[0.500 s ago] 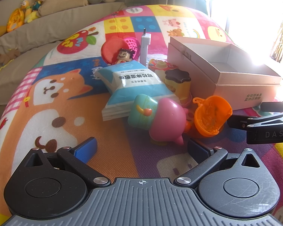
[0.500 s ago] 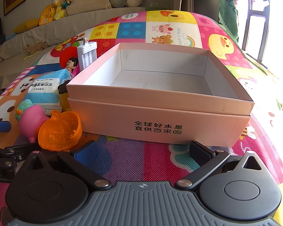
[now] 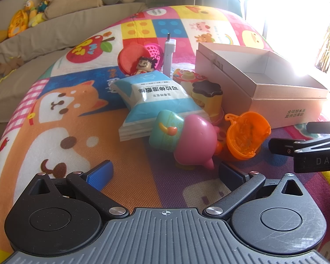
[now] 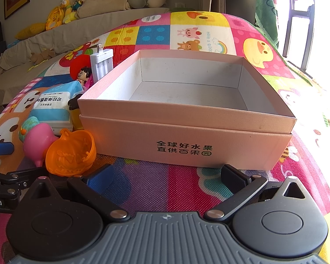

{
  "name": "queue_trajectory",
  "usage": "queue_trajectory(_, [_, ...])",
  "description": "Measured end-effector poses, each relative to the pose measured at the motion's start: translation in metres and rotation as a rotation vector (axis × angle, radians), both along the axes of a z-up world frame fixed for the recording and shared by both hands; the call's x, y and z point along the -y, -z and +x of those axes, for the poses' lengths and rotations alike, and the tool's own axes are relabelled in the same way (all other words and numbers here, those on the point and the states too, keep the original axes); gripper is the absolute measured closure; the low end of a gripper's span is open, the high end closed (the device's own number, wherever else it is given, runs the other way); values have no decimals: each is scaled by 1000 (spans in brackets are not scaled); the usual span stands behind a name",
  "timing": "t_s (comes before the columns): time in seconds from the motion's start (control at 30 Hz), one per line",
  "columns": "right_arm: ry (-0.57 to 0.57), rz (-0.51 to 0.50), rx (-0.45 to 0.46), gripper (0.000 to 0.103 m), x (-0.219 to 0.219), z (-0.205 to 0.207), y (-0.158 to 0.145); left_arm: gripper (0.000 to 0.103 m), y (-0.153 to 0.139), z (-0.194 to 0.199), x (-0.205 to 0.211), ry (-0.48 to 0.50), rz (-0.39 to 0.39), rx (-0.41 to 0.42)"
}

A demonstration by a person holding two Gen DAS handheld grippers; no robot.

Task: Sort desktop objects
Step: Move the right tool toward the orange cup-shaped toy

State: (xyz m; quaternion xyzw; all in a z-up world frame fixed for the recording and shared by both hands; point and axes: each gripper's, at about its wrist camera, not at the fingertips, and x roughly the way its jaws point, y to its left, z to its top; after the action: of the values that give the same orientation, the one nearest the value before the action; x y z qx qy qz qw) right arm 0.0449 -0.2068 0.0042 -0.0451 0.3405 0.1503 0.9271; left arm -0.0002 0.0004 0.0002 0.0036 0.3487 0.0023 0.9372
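Observation:
A pile of small things lies on the colourful play mat: a pink and teal toy (image 3: 187, 138), an orange pumpkin cup (image 3: 245, 137), a blue and white packet (image 3: 158, 94), a yellow jar with a dark lid (image 3: 208, 96), a red shell with a doll figure (image 3: 140, 62) and a white battery charger (image 3: 169, 55). An open, empty pink cardboard box (image 3: 275, 92) stands to their right. My left gripper (image 3: 165, 173) is open and empty just in front of the pink toy. My right gripper (image 4: 165, 173) is open and empty in front of the box (image 4: 187, 118), with the pumpkin cup (image 4: 70, 154) to its left.
A beige sofa with plush toys (image 3: 33, 15) runs along the back. A bright window (image 3: 297, 11) is at the right. The right gripper's arm (image 3: 308, 147) shows at the right edge of the left wrist view.

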Motion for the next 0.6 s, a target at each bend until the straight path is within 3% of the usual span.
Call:
queue_trajectory(0.33, [-9,-29,-50,0,6,-38,-4,0,0,1,1,0,4,-7])
queue_trajectory(0.6, [-5,-25,-62,0,9,-42,-5,0,-2,0,-1,29,9,-33])
